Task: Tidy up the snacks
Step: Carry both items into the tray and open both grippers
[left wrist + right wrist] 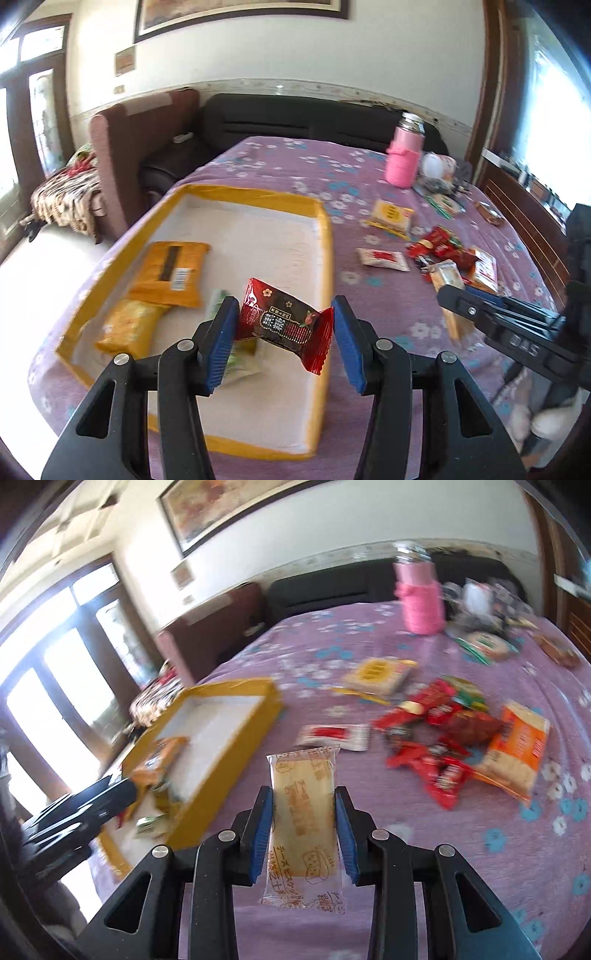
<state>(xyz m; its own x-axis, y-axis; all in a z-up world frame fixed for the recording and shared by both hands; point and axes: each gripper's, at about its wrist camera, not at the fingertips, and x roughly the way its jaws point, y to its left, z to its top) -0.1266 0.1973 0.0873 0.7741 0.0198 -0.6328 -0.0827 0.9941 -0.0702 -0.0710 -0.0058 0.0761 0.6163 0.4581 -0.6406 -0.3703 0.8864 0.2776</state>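
My left gripper is shut on a dark red snack packet, which hangs crosswise between the blue pads above a yellow-rimmed white tray. Two orange packets and a green-white packet lie in the tray. In the right wrist view my right gripper is shut on a long cream biscuit packet, held lengthwise above the purple cloth, right of the tray. The right gripper also shows at the right of the left wrist view, and the left gripper sits over the tray's near end.
A pile of red snacks, a white-red sachet, a yellow cracker pack and an orange-white pack lie on the flowered purple cloth. A pink flask stands at the back. A black sofa is behind the table.
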